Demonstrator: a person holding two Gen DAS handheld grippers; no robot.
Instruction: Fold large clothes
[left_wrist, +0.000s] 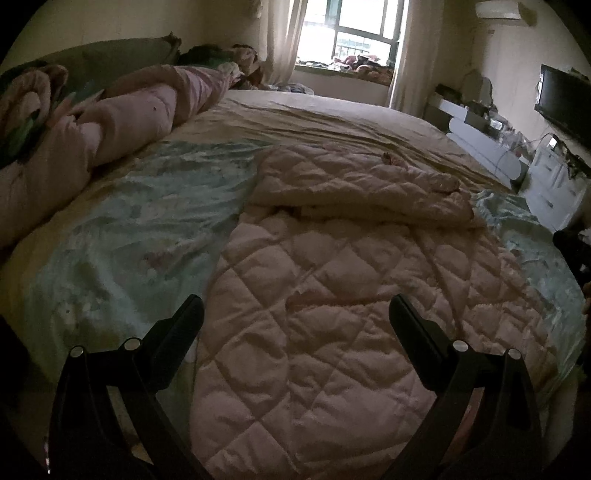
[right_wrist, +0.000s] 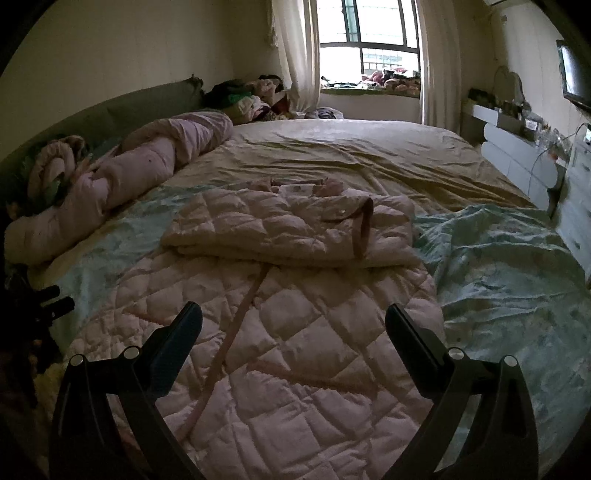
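Note:
A pale pink quilted coat (left_wrist: 332, 295) lies spread on the bed, its far part folded back over the near part into a thick roll (left_wrist: 351, 188). It also shows in the right wrist view (right_wrist: 288, 332), with a pink belt strip (right_wrist: 229, 343) running down its middle. My left gripper (left_wrist: 295, 314) is open and empty just above the coat's near left part. My right gripper (right_wrist: 293, 321) is open and empty above the coat's near middle. Each gripper shows at the edge of the other's view.
The bed has a teal floral sheet (left_wrist: 129, 229) and a beige sheet (right_wrist: 351, 155). A rolled pink duvet (left_wrist: 122, 122) lies along the left by the headboard. White drawers and shelves (right_wrist: 517, 155) stand at the right, a window (right_wrist: 369, 44) beyond.

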